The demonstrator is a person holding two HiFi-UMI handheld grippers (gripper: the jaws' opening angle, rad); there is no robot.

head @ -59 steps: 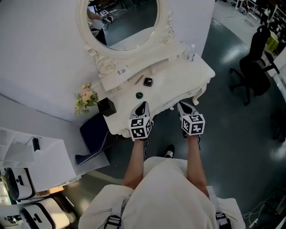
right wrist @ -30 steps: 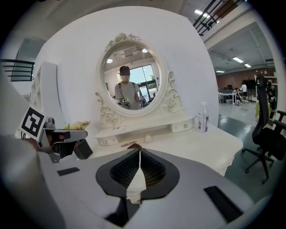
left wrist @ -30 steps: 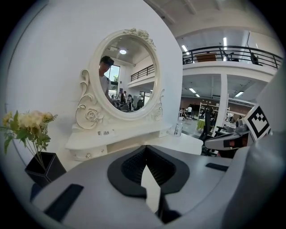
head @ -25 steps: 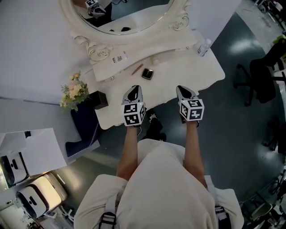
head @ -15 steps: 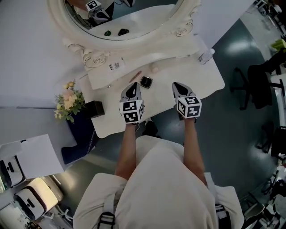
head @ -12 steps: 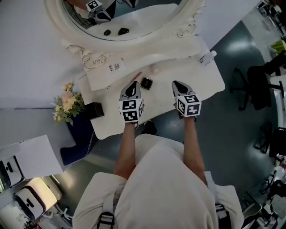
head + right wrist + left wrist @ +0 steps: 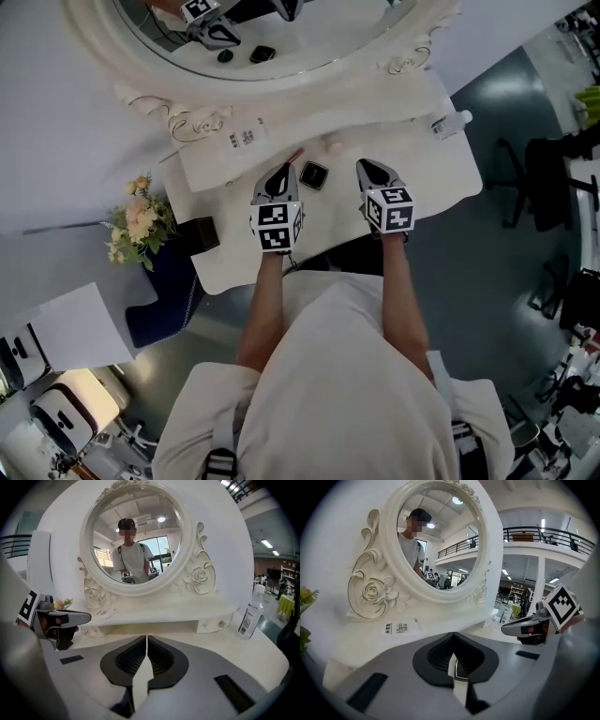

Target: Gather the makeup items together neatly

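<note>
Compact lies flat on the worktop, a dark square turned on its corner, so it has no long axis to line up with. It sits between the two grippers, just beside the tip of the left gripper on its right side and level with it. The right gripper is further off across a strip of bare worktop. The left one looks the nearer for a first pick.

A thin brown pencil lies just ahead of the left tip and slants from near-left to far-right. Its near end is hidden under that gripper. A small pale round item rests a little further back, close to the foot of the shelf. The three lie near each other but are apart.

Both pairs of jaws are clenched with nothing between them. Each gripper view looks over the items to the mirror, so neither shows them. The jaws would have to part and tip down before any pick.

As for containers, the shelf has a small closed drawer at its right end. A clear bottle stands well to the right. A black box sits at the left edge beside flowers. I cannot tell what is in any of these.
</note>
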